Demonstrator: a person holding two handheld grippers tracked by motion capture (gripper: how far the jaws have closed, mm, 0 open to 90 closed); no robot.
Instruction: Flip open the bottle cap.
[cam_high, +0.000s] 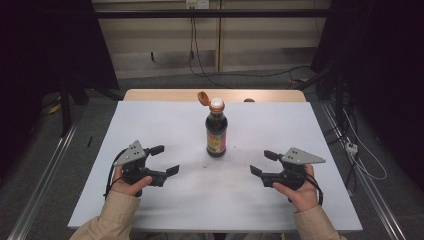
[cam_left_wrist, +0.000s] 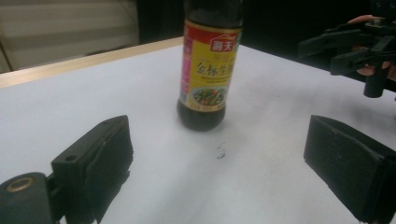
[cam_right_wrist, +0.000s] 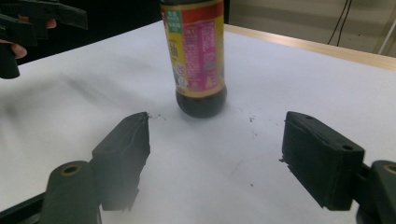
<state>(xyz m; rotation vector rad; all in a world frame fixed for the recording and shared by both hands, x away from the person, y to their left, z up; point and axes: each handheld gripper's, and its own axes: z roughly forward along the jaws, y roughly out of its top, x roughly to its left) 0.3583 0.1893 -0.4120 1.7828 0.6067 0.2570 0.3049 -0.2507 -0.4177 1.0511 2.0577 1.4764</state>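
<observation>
Both grippers, left gripper (cam_high: 161, 160) and right gripper (cam_high: 264, 163), rest open-jawed and empty; the dark glass sauce bottle (cam_high: 216, 129), orange flip-cap open, stands untouched on the white counter (cam_high: 150, 200).

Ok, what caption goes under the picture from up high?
Two open tongs, left and right, flank a sauce bottle with its cap flipped open.

A dark sauce bottle (cam_high: 216, 132) with yellow-pink label stands upright mid-table, its orange flip cap (cam_high: 202, 98) open.

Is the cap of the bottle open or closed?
Open. The brown cap is flipped back beside the neck of the upright bottle, and the pale spout is bare.
</observation>
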